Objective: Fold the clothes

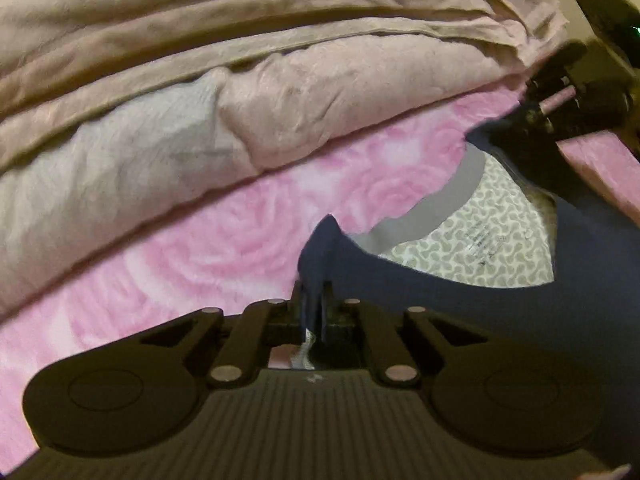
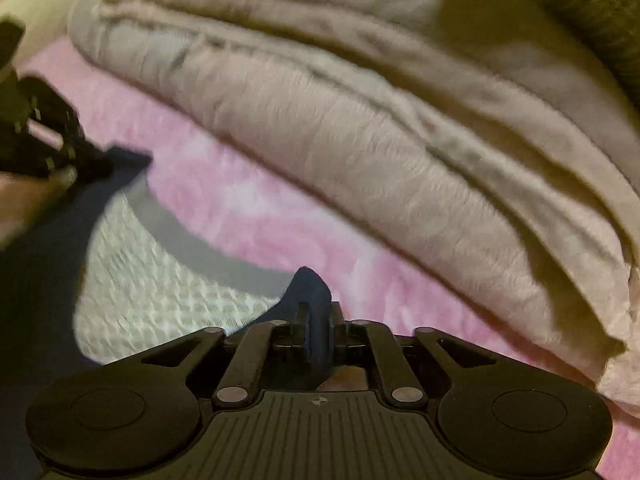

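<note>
Left wrist view is showing the left hand-held gripper [image 1: 316, 300] pinching the navy garment [image 1: 480, 300] on the pink bed cover [image 1: 220, 248], with a printed neck label [image 1: 486, 236]; right wrist view is showing the right hand-held gripper [image 2: 318, 320] pinching another fold, label blurred.

— What's the garment [image 1: 480, 300]?
— Dark navy, lying on the pink rose-patterned cover, neck opening facing up, with a grey band and a pale patterned lining with a printed label inside.
— Is it flat?
— Mostly, though both shoulder edges are pinched into raised peaks, one at each side of the neckline.
</note>
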### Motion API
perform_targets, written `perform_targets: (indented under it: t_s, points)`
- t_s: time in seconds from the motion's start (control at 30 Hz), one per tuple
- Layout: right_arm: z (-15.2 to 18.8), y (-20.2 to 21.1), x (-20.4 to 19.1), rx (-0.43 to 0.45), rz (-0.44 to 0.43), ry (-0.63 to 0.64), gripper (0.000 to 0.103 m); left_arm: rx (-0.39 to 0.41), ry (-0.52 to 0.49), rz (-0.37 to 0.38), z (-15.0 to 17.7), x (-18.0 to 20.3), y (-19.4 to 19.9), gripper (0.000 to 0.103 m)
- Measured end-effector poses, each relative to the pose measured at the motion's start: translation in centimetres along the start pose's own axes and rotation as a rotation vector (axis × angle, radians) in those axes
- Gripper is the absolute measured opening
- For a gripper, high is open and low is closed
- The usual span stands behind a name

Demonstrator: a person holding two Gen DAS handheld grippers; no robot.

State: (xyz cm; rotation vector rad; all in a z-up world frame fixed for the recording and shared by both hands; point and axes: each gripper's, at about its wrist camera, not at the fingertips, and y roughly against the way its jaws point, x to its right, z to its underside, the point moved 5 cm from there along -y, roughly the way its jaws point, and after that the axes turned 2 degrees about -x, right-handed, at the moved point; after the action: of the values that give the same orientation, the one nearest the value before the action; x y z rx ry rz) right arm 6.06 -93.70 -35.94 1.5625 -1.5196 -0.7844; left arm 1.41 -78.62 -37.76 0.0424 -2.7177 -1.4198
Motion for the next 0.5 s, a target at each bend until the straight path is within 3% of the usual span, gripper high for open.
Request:
perform_targets:
  t_s: [0.03, 0.07, 0.2, 0.27, 0.4, 0.5]
  points:
    - [0.2, 0.4, 0.1, 0.021, 0.032, -0.025, 0.055, 0.003, 0.027, -0.012, 0.1, -0.3, 0.3, 0.018]
    - [0.5, 1.1, 0.4, 0.046, 0.06, -0.06, 0.061, 0.005, 0.048, -0.028, 0.2, -0.7, 0.8, 0.022]
    - [3.1, 5.2, -0.2, 0.103, 0.063, -0.227, 0.062, 0.007, 0.133, -0.07, 2.1, -2.1, 3.8, 0.021]
    - [5.0, 7.6, -2.8, 0.121, 0.024, -0.272, 0.062, 0.002, 0.18, -0.064, 3.9, -1.7, 6.2, 0.021]
    - [9.9, 11.8, -10.7, 0.108, -0.094, -0.326, 0.062, -0.035, 0.249, -0.028, 9.1, 0.8, 11.0, 0.028]
    - [14.7, 13.1, -17.4, 0.018, -0.167, -0.315, 0.062, -0.113, 0.291, 0.007, 14.4, 3.5, 13.6, 0.028]
